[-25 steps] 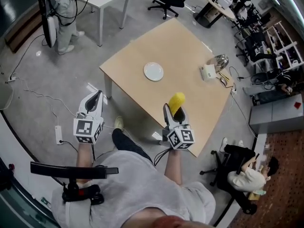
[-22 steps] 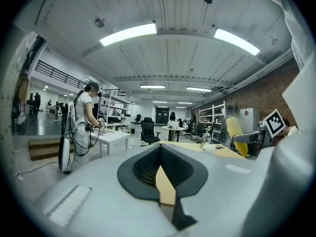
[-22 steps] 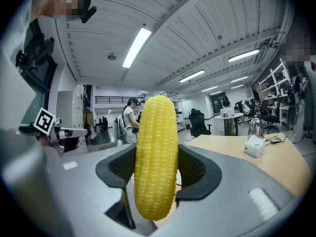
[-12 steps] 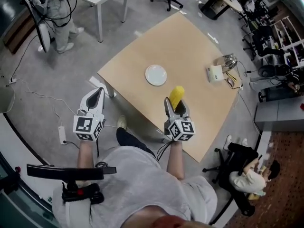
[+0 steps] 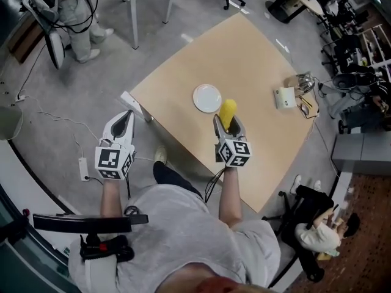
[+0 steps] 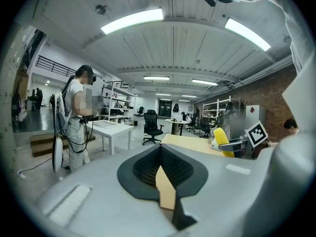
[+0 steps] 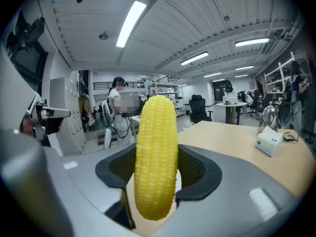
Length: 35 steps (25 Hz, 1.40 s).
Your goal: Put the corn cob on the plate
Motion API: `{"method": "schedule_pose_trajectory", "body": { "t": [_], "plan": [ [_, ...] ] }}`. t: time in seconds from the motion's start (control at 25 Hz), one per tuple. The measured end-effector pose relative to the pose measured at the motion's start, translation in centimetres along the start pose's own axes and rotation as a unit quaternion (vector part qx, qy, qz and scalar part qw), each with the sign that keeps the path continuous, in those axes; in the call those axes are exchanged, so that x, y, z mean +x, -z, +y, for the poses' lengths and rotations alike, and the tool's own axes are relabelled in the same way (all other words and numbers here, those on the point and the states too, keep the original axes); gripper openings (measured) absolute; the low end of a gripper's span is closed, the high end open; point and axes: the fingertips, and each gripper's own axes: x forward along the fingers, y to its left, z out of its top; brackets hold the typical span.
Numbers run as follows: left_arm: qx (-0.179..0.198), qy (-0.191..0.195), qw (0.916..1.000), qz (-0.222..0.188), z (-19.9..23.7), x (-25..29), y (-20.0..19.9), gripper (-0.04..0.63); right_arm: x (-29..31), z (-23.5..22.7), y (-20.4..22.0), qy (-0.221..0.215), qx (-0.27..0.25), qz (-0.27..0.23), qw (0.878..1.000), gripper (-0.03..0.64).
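Observation:
A yellow corn cob (image 5: pixel 228 113) stands up out of my right gripper (image 5: pixel 227 124), which is shut on it over the wooden table (image 5: pixel 256 47). The cob's tip is just beside the right edge of the small white plate (image 5: pixel 207 97), which has nothing on it. In the right gripper view the cob (image 7: pixel 156 154) fills the middle, clamped between the dark pads of the right gripper (image 7: pixel 155 179). My left gripper (image 5: pixel 124 124) hangs off the table's left corner above the floor, shut on nothing. The left gripper (image 6: pixel 160 169) looks level across the room.
A white tissue box (image 5: pixel 285 97) and a metal object (image 5: pixel 303 81) sit near the table's right edge. A person (image 5: pixel 67 5) stands by a white table at top left. Another person (image 5: pixel 317 234) sits at lower right. Cables and a power strip (image 5: pixel 83 168) lie on the floor.
My right gripper has carried the corn cob forward over the table, from near the front edge to just beside the plate. The left gripper has stayed off the table's corner.

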Motion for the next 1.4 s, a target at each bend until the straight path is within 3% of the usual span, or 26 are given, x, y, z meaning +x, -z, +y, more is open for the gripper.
{"method": "schedule_pose_trajectory", "body": {
  "t": [0.8,1.4],
  "plan": [
    [0.010,-0.024,0.9996,0.008,2.5,2.0,-0.5,0.020,9.8,-4.0,6.9,0.003,0.002,0.110,0.994,0.250],
    [0.009,-0.045,0.9989,0.010,3.4,1.9,-0.7,0.020,13.9,-6.4,12.3,0.005,0.006,0.200,0.980,0.250]
  ]
}}
